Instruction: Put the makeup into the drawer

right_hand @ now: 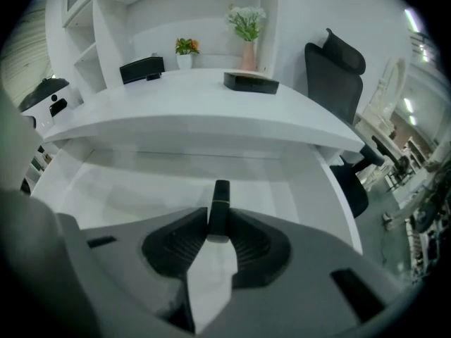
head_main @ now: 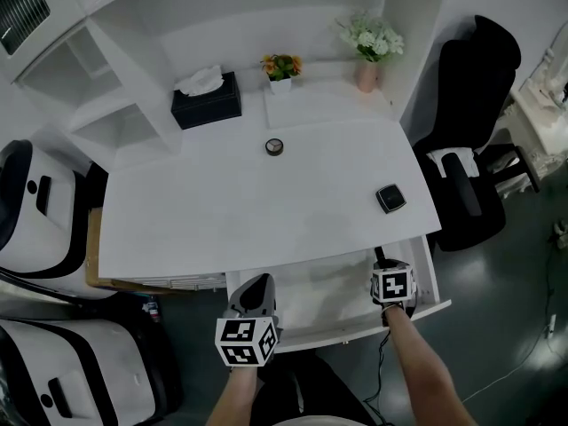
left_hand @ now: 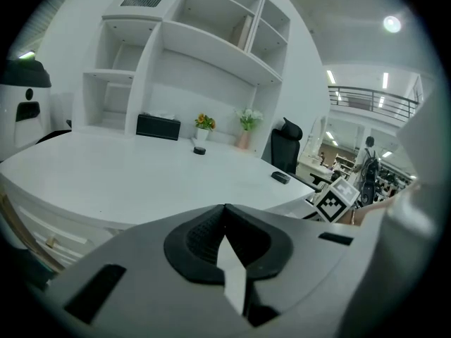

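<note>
Now: right tongs [right_hand: 219, 224] noted closed on a slim dark makeup tube [right_hand: 220, 197] with a thin gold band. It is gripped at its near end only, and the rest stands out ahead of the jaws over the floor of the open drawer [right_hand: 134, 189]. Left tongs [left_hand: 225, 210] noted closed together, nothing between them, placed by the drawer's front left corner in the head view. Risk, judged: with so short a hold on a smooth round tube, it could be pivoted or squeezed out of the pads if its tip is pressed on the drawer floor. If let go while tilted or clear of the floor, it could bounce and roll toward a drawer wall. The front edge of the worktop [head_main: 266, 211] overhangs the drawer beyond the tube, so a knock there is possible if the tongs are carried forward. The drawer could also be nudged by the left tongs. Two more makeup pieces are seen on the worktop, well apart: a small round compact [head_main: 275, 146] and a square black case [head_main: 390, 199], both judged yet to be moved. Behind them a black tissue box [head_main: 206, 101], an orange flower pot [head_main: 280, 67] and a pink vase of white flowers [head_main: 371, 51] are noted. Writing: no brand or label can be read on tube, cases or box. Only black-and-white square patterns are seen on the marker cubes [head_main: 393, 285], with no letters.
</note>
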A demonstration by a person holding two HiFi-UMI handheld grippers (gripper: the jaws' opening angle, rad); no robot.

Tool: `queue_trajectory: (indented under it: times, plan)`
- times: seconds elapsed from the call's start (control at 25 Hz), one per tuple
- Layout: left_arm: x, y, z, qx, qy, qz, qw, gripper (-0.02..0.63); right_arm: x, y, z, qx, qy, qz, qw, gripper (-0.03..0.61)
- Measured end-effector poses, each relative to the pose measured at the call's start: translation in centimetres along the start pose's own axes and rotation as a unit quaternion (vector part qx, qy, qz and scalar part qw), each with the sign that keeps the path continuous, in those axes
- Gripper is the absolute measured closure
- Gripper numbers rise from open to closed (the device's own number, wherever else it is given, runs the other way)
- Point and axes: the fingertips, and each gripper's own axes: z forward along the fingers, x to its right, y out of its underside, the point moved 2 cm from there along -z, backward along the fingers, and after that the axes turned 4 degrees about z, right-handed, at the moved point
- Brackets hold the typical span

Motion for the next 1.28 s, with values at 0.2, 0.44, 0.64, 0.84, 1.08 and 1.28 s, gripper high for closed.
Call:
queue_trajectory:
  times: [0.2,0.44,0.64,0.84,1.08,1.28]
  plan:
    - [-0.6,0.3,0.4,-0.006,-0.002,-0.003,1.0,0.611,-0.1,0.5,1.1,-0.014,0.0,0.003,1.0,0.477]
    - [-0.9,0.4,0.7,-0.01,-0.003,-0.005,0.9999,0.611,-0.4,0.5,1.7,-0.02,-0.001,-0.005,1.0,0.477]
    - [-0.8,0.4,0.7,-0.009,-0.003,-0.007,0.9999,0.611,-0.2,1.6,2.5,-0.051,0.0,0.007,0.999,0.477]
    - [-1.0,0.3,0.5,-0.009,-0.005,-0.006,0.9999,0.611,-0.2,1.6,2.8,-0.048,-0.001,0.015,0.999,0.477]
    - [-1.2,0.1,0.0,-0.006,-0.009,-0.003,0.9999,0.611,-0.4,0.9,2.4,-0.022,-0.01,0.017,1.0,0.476]
    - [-1.1,-0.6,-0.2,0.001,-0.005,0.003,1.0,0.611,-0.4,-0.9,0.3,0.038,-0.014,0.024,0.999,0.474]
